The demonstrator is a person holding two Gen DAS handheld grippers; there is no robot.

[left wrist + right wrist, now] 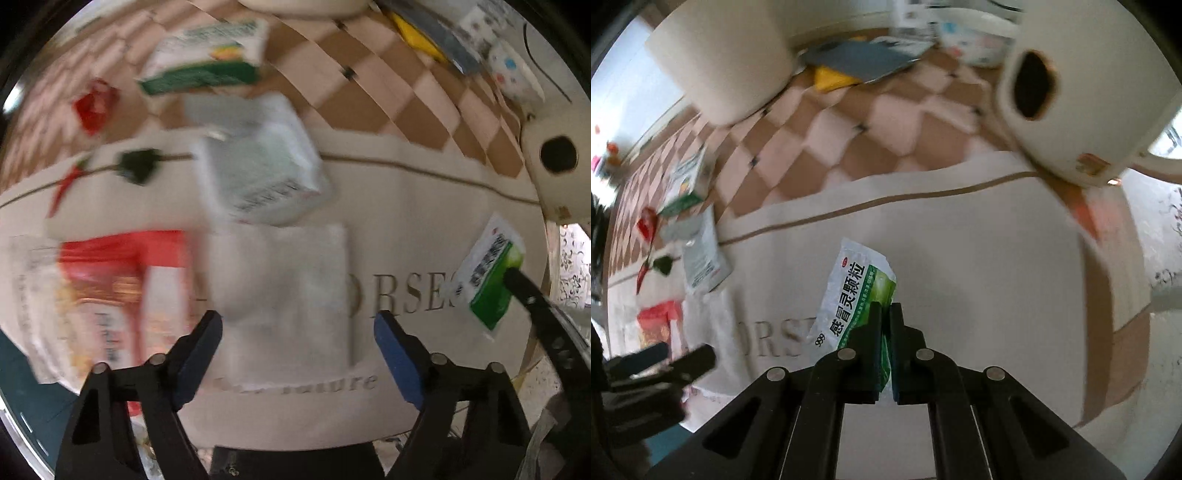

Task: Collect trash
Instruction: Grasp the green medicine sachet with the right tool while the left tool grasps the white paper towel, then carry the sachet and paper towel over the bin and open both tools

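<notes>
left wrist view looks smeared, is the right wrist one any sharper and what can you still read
Left wrist view: heavy motion blur smears the white box and red packet; the open left claw stays crisp. Right wrist view: sharper at centre, print on the green sachet in the shut right claw is legible; the white jug and rim are blurred, bent by fisheye.

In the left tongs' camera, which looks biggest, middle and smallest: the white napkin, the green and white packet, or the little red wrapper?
1. White napkin, though it's nearest the camera.
2. Green and white packet.
3. Red wrapper, though it's farthest away.
</notes>
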